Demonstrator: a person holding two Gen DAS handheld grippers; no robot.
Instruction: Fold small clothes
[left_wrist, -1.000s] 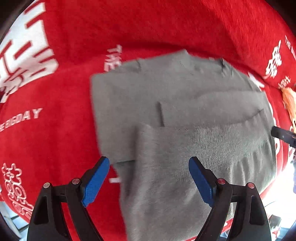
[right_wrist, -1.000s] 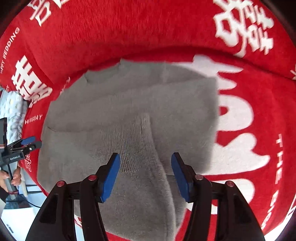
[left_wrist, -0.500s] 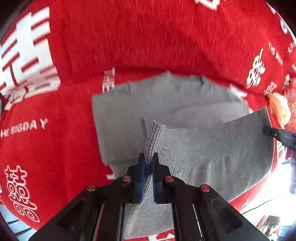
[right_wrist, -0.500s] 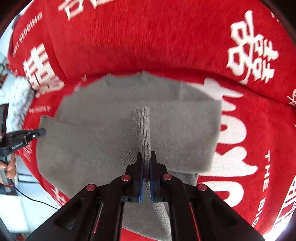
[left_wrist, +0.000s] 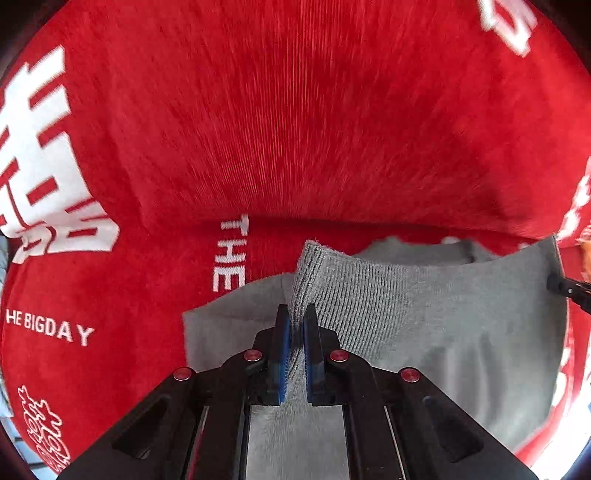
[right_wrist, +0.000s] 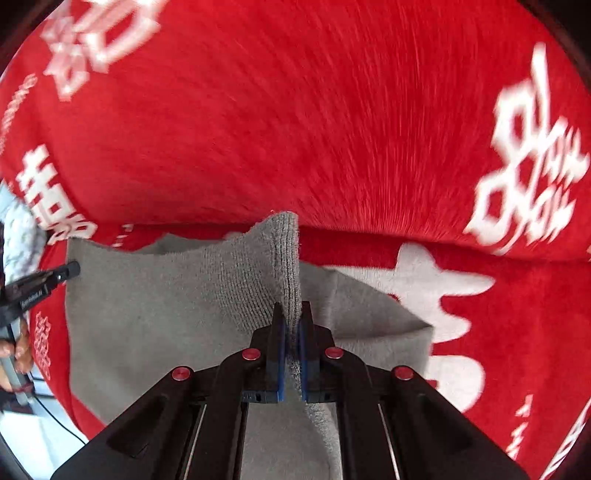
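A grey knit sweater (left_wrist: 424, 317) lies on a red blanket. My left gripper (left_wrist: 296, 325) is shut on the ribbed hem at the sweater's left corner and holds it lifted. My right gripper (right_wrist: 291, 321) is shut on the ribbed hem at the right corner of the sweater (right_wrist: 166, 302). The hem stretches between the two grippers and stands raised over the rest of the garment, hiding most of the collar end. The right gripper's tip shows at the right edge of the left wrist view (left_wrist: 567, 288); the left gripper shows at the left edge of the right wrist view (right_wrist: 40, 284).
The red blanket (left_wrist: 295, 129) with white lettering and characters covers the whole surface and rises behind the sweater. An orange item (left_wrist: 585, 251) lies at the far right. The blanket's near edge and a floor with a cable (right_wrist: 55, 417) show at lower left.
Both grippers closed on the sweater's hem corners, lifted it, and carried it forward over the garment toward the collar end. The views now sit lower and closer to the blanket.
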